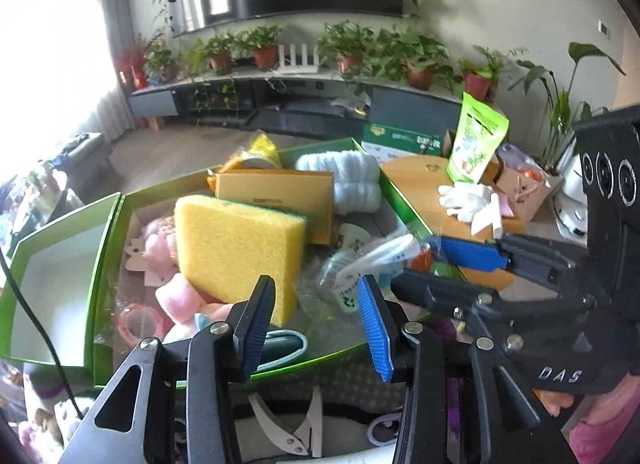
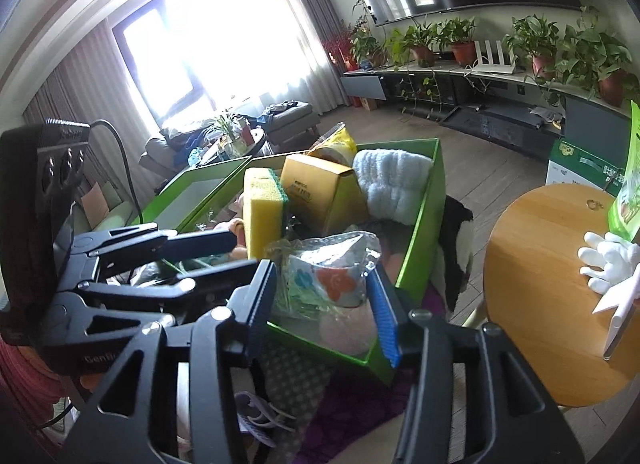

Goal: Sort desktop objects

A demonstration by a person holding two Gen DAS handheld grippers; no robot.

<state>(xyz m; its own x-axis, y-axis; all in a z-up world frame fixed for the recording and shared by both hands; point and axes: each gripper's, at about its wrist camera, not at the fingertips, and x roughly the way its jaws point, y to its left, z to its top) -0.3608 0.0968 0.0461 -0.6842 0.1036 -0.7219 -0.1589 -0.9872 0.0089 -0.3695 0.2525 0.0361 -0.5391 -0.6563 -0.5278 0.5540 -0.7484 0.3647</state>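
The green cardboard box (image 1: 248, 370) serves as the catch-all here, piled with loose items, so both tools hang over its near edge where anything inside can be reached from above. The left hand-held gripper (image 1: 316, 328) has its blue-padded jaws spread wide with nothing between them; it sits just short of the yellow foam sponge with a green scouring back (image 1: 236, 248), which leans upright on its edge against the tan cardboard carton (image 1: 280, 192) behind it (probably propped there by the clutter beneath, not set down flat). That upright lean leaves its long faces exposed, which I judge makes it the likeliest next pick for this side.

The right hand-held gripper (image 2: 326, 308) is likewise wide open and empty, poised over the clear crinkled plastic bag with a flowered item inside (image 2: 332, 272), near the front right corner of the box. The bag looks slack and shiny, so a pinch may slip or gather only film.

The sponge looks dry, thick and squarish, bright yellow with a thin dark-green layer along its far face. Behind it lie a rolled pale blue towel (image 1: 352, 176) and, to the left, pink fluffy pieces (image 1: 176, 296). A second, shallower green tray (image 1: 52, 232) stands alongside at the left, its white interior showing. On the round wooden worktop (image 2: 532, 304) to the right, well apart from the box, rests a white glove (image 2: 608, 260).
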